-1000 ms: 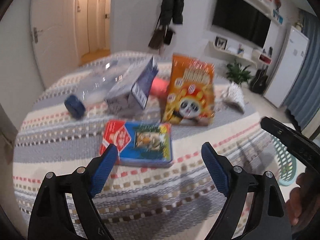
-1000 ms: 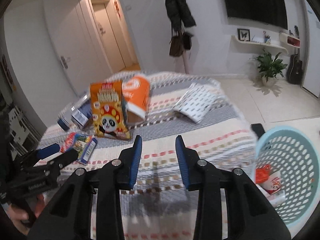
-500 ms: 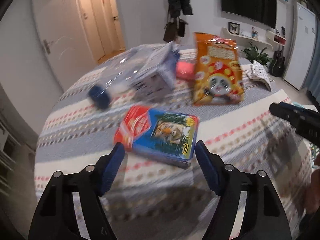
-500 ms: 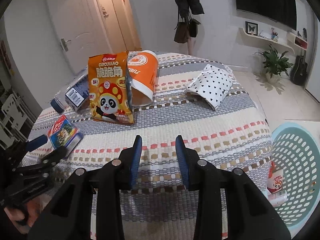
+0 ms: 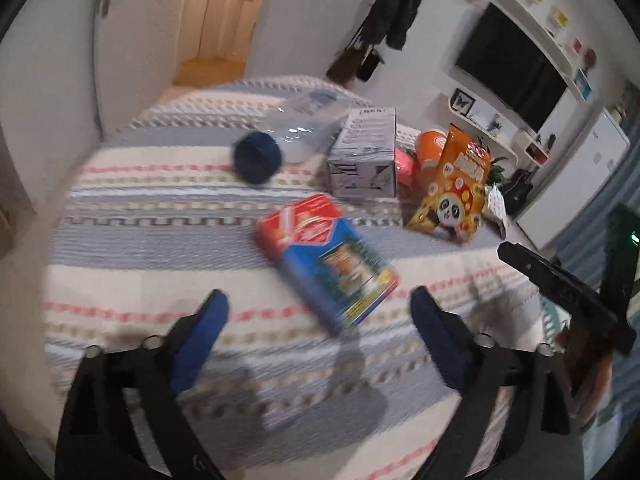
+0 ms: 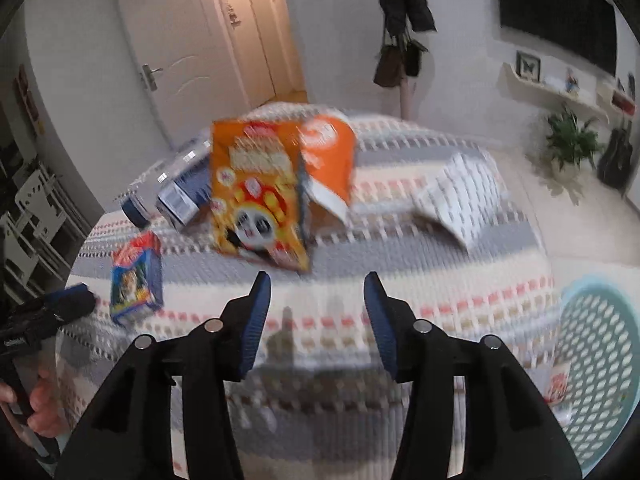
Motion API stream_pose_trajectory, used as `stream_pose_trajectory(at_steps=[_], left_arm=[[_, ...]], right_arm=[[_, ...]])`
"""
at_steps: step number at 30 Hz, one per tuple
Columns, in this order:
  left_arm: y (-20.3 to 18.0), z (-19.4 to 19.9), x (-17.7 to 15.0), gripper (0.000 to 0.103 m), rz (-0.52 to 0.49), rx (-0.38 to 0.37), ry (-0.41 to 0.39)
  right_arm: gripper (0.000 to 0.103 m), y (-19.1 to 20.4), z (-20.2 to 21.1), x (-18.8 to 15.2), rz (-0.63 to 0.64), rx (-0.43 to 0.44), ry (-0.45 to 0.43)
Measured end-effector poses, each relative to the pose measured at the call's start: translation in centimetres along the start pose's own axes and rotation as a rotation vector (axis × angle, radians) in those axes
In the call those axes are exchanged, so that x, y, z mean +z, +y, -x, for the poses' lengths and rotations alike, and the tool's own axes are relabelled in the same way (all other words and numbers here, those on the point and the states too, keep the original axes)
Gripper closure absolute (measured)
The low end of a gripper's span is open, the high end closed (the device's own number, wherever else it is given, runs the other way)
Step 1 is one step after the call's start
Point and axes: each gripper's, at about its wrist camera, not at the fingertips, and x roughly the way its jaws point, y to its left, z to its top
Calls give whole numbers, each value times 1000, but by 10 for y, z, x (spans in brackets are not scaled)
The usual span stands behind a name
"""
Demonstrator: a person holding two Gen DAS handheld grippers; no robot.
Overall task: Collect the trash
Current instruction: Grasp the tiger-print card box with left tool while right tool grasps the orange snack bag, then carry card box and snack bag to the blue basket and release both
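A red and blue flat box [image 5: 328, 264] lies on the striped tablecloth, just ahead of my open, empty left gripper [image 5: 316, 312]; it also shows in the right wrist view [image 6: 136, 278]. An orange panda snack bag [image 6: 260, 196] stands just ahead of my open, empty right gripper [image 6: 316, 288], and shows in the left wrist view [image 5: 454, 192]. Behind it are an orange cup [image 6: 330, 152], a grey carton [image 5: 364, 160] and a clear bottle with a blue cap [image 5: 256, 156]. A pale blue basket [image 6: 600, 364] holding some trash stands at the right.
A white dotted pouch [image 6: 464, 200] lies on the table's right side. The round table's edge [image 5: 72, 168] curves at left, with a white door behind. White chairs [image 6: 32, 220] stand at far left. A plant [image 6: 572, 140] and TV shelf are beyond.
My right gripper has opened wider and moved closer to the panda bag. My left gripper has swung, so the red and blue box now lies diagonal ahead of it. Both views are motion-blurred.
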Motion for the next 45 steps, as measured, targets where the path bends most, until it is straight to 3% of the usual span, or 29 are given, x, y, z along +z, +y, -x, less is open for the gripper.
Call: stream_pose_trajectory(at_steps=[3,8,13,16,17,19,22,28,32,37,44,45], left_arm=[[-12,-29,4,12,70,51,41],[-35,-53,19,8,73,168,24],[-55,-72,21,8,-31,301,39],[-62,-69,14,21,-106,330,34],[-62,-64,11,25,-122,319,30],[-60,-55,6,36,-155,283,25],[-52,-41,-2,39,-175,217,22],[-34,-23,-11,40,-153,74,16],[-23,-15,-14,40,-143,49,-9],[-15,-10,-23,40,-131,33,-12],[-13,3,-33,40,-122,10,-26],[-15,4,-33,40,-125,8,-29]], right_arm=[[39,12,4,22,49,-4,-65],[33,12,-12,52,57,16,-101],[32,9,-39,69,63,85,-56],[37,13,-45,70,87,114,-30],[41,16,-44,69,104,120,-29],[64,22,-44,65,132,137,-7],[74,29,-38,54,147,126,2],[79,42,-17,33,151,179,21],[79,57,-5,24,180,185,13],[79,74,-17,20,215,132,42],[79,64,-22,9,191,105,58],[91,63,-21,8,189,102,51]])
